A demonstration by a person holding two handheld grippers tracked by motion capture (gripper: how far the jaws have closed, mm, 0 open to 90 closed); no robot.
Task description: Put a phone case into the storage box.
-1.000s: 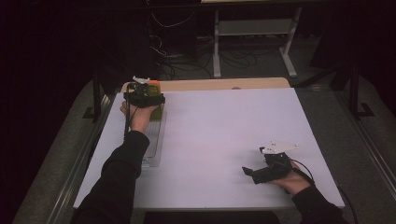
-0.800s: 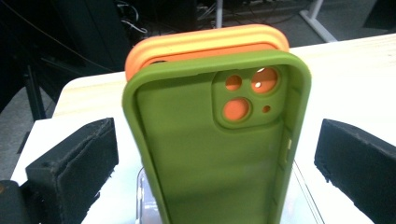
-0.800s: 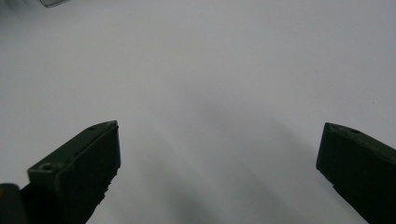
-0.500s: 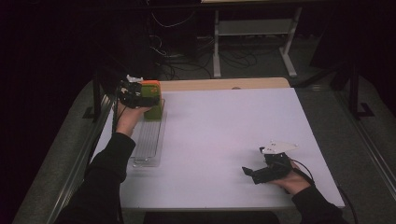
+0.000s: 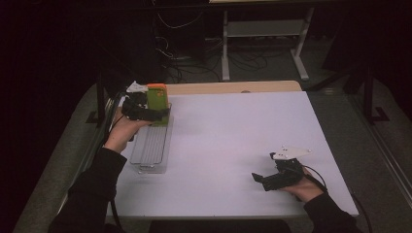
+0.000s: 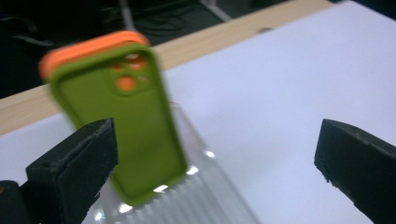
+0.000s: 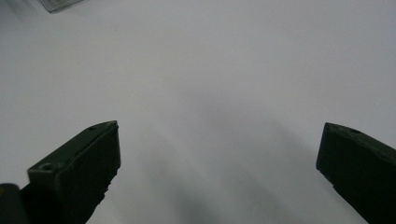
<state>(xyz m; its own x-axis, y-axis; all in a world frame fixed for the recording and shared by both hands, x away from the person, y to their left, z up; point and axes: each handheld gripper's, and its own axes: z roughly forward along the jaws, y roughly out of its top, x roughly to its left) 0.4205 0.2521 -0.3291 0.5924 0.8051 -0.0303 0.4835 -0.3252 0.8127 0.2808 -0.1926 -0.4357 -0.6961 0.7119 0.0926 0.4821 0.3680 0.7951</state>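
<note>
**Cases upright in the rack, both hand-held grippers released**

Cases first, from the high view: the green case [image 5: 158,104] stands upright at the far end of the clear rack [image 5: 151,145], with the orange case [image 5: 156,87] just behind it, its top edge peeking over. The rack lies lengthwise along the left side of the white desk [image 5: 233,145], near its far left corner. Your left hand-held gripper [image 5: 158,115] sits at the near face of the green case, your left hand [image 5: 121,133] behind it over the rack's left edge. Your right hand-held gripper [image 5: 258,180] rests low at the near right of the desk, well apart from the rack, jaws pointing left.

In the left gripper view, the jaws stand wide apart and grasp nothing. The green case [image 6: 128,130] is slightly blurred and stands tilted a little, its foot in the ribbed rack [image 6: 205,200]. It lies close to the left jaw; you cannot tell whether they touch. The orange case [image 6: 88,49] shows as a rim along the top and left of the green one. The right jaw is well clear, over bare desk [image 6: 289,84].

In the right gripper view, the jaws are spread wide over bare desk [image 7: 210,93], with nothing between them. A corner of the rack [image 7: 60,3] shows at the top left edge.
</note>
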